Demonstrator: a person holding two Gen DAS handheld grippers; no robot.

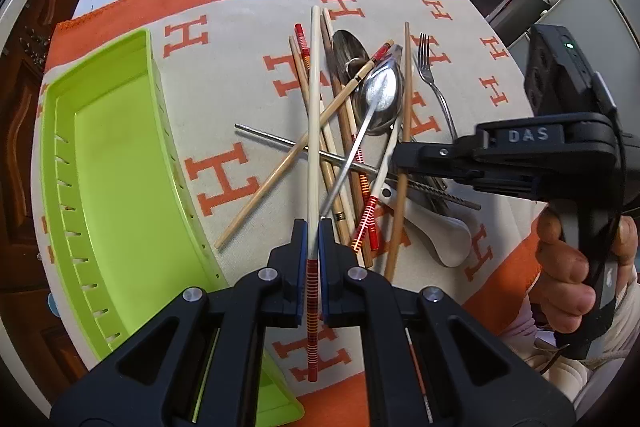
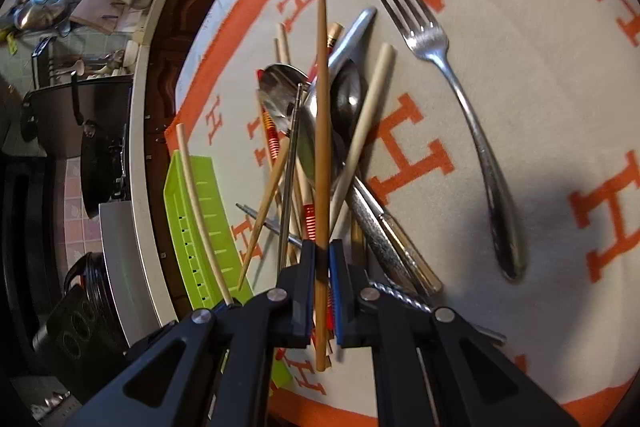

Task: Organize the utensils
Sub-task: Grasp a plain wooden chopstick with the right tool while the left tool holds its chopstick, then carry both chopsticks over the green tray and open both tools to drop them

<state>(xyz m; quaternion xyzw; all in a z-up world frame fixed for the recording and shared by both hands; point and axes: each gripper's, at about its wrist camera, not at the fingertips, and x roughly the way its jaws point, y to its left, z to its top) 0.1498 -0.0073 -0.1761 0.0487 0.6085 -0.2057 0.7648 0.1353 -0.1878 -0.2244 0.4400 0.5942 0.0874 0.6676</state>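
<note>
A pile of chopsticks, metal spoons [image 1: 380, 99] and a fork [image 1: 430, 67] lies on a beige cloth with orange H letters. My left gripper [image 1: 313, 231] is shut on a cream chopstick [image 1: 314, 107] near its red-striped end, with the tip pointing away over the pile. In from the right comes my right gripper [image 1: 404, 155], shut on a plain brown chopstick [image 1: 406, 87]. The right wrist view shows that gripper [image 2: 322, 247] clamping the brown chopstick [image 2: 322, 107] over the heap, beside the fork [image 2: 440, 67]. A lime green tray [image 1: 116, 155] stands empty to the left.
A white ceramic spoon [image 1: 448, 239] lies at the pile's near right. A hand [image 1: 568, 267] holds the right gripper's handle. The table edge [image 2: 140, 147] runs just behind the green tray [image 2: 200, 211], with pots and a kitchen counter beyond it.
</note>
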